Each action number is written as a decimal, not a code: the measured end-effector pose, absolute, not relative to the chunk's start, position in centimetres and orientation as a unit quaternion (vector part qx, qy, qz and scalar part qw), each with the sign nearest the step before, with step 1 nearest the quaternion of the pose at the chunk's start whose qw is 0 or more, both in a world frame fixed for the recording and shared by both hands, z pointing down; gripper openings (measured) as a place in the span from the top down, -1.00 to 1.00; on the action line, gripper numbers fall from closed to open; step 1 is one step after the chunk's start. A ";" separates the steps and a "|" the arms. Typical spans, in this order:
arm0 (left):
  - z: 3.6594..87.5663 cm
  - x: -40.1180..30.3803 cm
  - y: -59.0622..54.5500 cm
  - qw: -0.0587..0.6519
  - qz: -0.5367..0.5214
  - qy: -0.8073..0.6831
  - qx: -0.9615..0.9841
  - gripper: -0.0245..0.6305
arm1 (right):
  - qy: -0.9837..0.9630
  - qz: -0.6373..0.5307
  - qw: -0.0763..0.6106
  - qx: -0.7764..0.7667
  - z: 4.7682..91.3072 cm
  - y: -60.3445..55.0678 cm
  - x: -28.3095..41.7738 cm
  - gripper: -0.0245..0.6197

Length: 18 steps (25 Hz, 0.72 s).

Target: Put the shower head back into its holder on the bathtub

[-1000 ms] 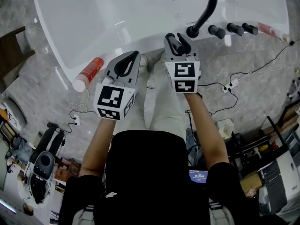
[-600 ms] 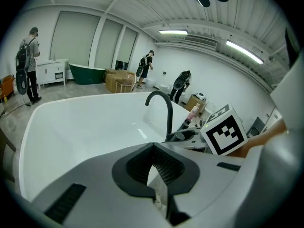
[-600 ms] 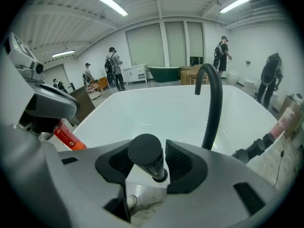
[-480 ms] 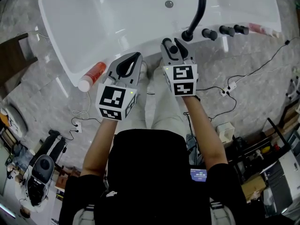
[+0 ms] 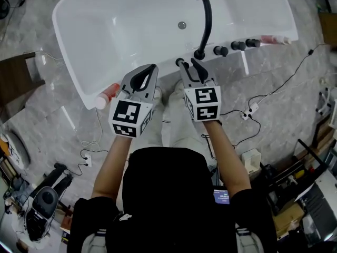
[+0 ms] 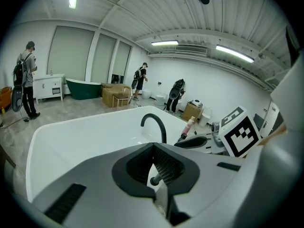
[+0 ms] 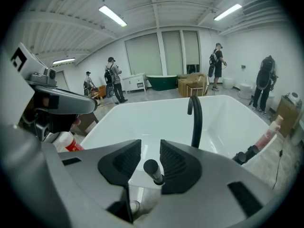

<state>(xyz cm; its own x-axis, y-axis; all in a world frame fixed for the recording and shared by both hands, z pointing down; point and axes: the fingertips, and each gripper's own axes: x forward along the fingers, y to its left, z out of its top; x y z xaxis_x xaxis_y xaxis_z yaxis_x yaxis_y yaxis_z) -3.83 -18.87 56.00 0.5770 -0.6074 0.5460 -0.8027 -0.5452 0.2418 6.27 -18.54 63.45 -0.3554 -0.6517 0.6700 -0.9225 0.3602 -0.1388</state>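
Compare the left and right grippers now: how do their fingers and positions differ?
The left gripper has its fingers meeting at the tips, empty; the right gripper has them apart, having just been closing, with the shower head seen through the gap, untouched. The left gripper is nearer the red bottle, the right gripper nearer the faucet. Both point down at the bathtub, side by side.

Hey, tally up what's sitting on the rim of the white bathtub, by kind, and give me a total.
Black curved faucet spout: 1
Black round knobs: 3
Black stick-shaped shower head: 1
Red plastic bottle with a white cap: 1
Pink plastic bottle: 1
Total: 7
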 end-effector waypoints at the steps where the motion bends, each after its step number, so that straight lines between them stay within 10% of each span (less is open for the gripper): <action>1: 55.2 -3.7 -18.9 0.235 0.201 -0.412 0.857 0.88 | -0.783 0.257 0.259 0.504 62.4 -18.3 6.5 0.54; 18: 40.1 -3.2 -19.1 0.131 0.151 -0.439 0.876 0.88 | -0.792 0.164 0.207 0.550 45.5 -17.8 11.5 0.84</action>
